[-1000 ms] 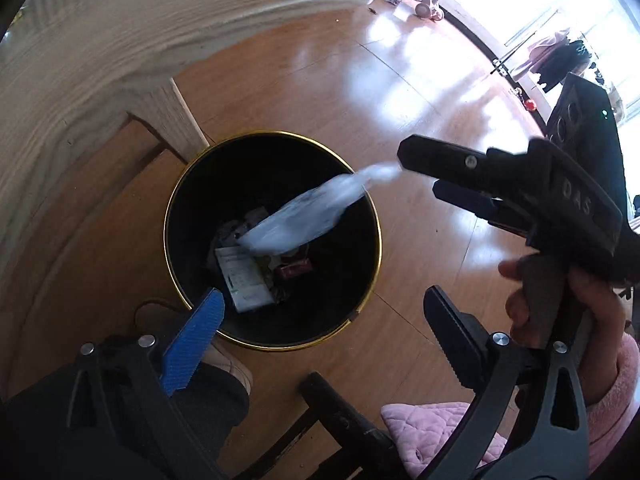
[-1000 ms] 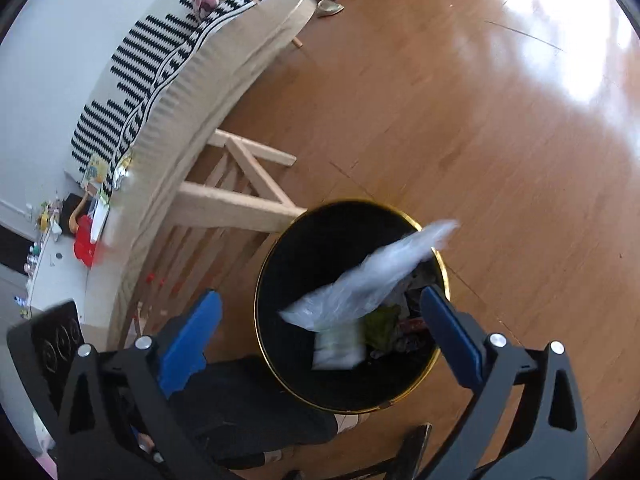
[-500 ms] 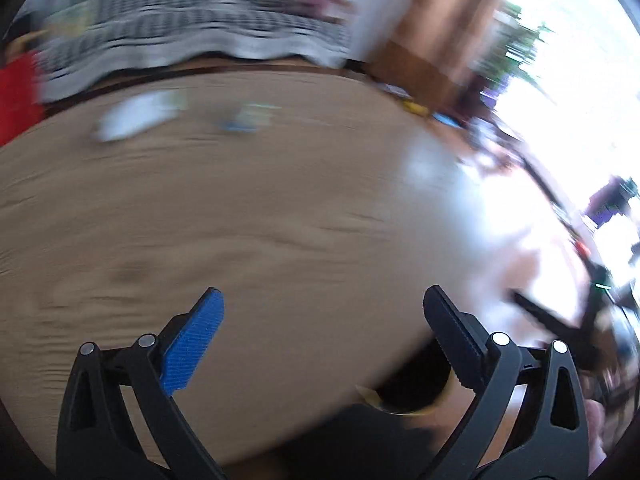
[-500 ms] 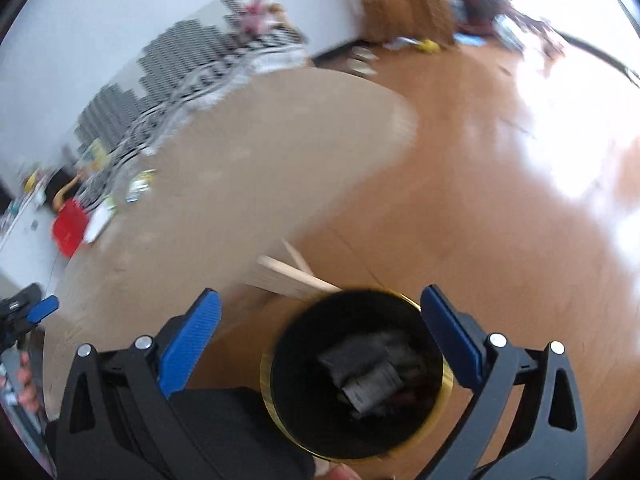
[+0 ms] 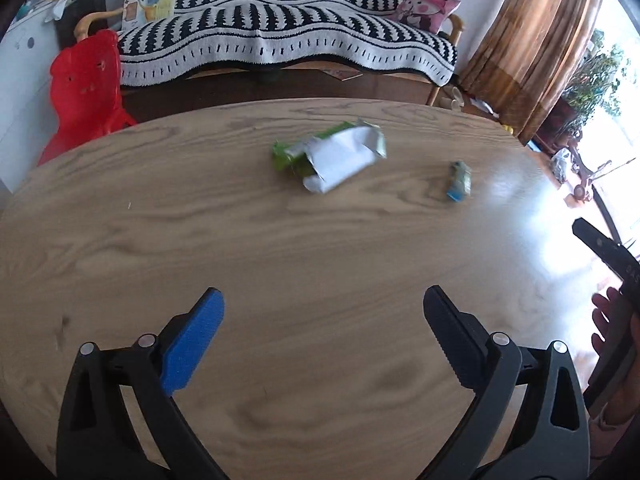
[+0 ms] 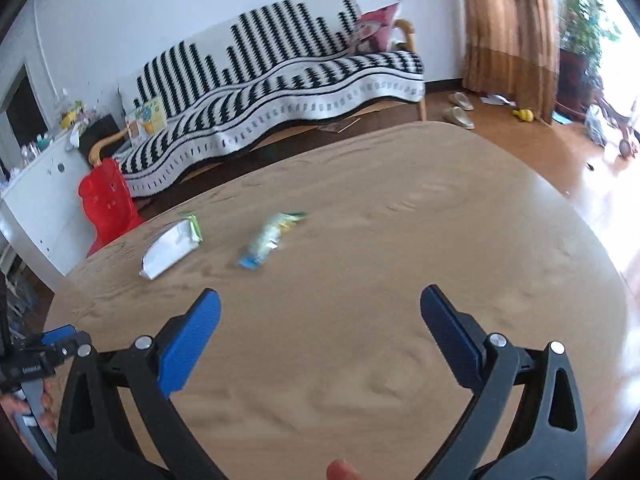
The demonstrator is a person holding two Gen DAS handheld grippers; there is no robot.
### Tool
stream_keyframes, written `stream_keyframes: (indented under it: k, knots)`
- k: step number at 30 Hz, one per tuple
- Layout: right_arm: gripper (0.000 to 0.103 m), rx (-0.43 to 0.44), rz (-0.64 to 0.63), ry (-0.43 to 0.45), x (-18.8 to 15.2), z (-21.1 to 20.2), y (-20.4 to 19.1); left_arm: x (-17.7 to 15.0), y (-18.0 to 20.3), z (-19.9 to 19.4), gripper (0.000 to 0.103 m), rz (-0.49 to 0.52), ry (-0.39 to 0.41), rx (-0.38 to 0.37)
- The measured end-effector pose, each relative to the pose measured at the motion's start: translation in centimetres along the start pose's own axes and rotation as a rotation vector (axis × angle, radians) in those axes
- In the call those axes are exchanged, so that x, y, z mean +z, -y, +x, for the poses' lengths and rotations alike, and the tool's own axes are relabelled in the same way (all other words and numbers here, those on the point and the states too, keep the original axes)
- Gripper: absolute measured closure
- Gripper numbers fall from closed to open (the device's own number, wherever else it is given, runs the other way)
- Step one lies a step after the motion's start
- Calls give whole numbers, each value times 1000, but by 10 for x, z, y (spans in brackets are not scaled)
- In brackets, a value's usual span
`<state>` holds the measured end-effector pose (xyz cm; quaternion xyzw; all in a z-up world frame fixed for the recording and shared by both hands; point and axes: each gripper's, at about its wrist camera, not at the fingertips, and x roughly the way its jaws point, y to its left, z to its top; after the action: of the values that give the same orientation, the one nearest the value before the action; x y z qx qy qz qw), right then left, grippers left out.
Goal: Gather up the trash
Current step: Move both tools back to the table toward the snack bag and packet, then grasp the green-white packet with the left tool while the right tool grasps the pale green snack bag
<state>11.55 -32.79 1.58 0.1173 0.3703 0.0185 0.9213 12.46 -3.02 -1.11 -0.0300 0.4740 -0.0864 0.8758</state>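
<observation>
Two pieces of trash lie on the round wooden table (image 5: 240, 248). A crumpled white and green wrapper (image 5: 338, 156) lies at the far middle; it also shows in the right wrist view (image 6: 172, 246). A small blue and green wrapper (image 5: 459, 187) lies to its right, also in the right wrist view (image 6: 268, 242). My left gripper (image 5: 322, 332) is open and empty above the near part of the table. My right gripper (image 6: 320, 330) is open and empty, also short of the wrappers. The trash bin is out of view.
A sofa with a black and white striped cover (image 5: 280, 36) stands behind the table. A red plastic chair (image 5: 86, 88) stands at the far left. A white cabinet (image 6: 36, 216) stands by the wall. Slippers (image 6: 460, 114) and small items lie on the wooden floor.
The clear plastic bag fell from my right gripper into the black bin. Both grippers then swung up from the bin to face the table top.
</observation>
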Motion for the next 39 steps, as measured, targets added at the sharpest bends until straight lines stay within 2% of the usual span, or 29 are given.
stream_keyframes:
  k: [4,8,11,13,15,18,22,28,33,39]
  knots:
    - [6,-18,-35,-24,26,60,-45,32,-12,37,6,25,-33,0]
    - [6,-59,-68,-59,46,111,-73,64,-16,70,6,46,-54,-7]
    - [6,-99,-99,-101,53,147,-79,86,-19,91,6,53,-44,-2]
    - [6,-124,-101,-120,50,160,-75,99,-17,104,6,69,-48,-26]
    - [6,-148,-108,-153,45,174,-68,108,-10,117,6,112,-44,-12]
    - [6,-159,-117,-189,38,187,-60,116,-3,137,6,153,-47,3]
    - [5,-158,-147,-164,35,191,-56,119,0,159,6,157,-81,-21]
    - [5,-150,-146,-164,34,190,-54,114,13,167,5,273,-44,40]
    - [5,-129,-166,-168,31,187,-52,108,10,167,5,307,18,-8]
    - [5,-98,-203,-174,29,182,-51,108,10,167,5,307,35,-13]
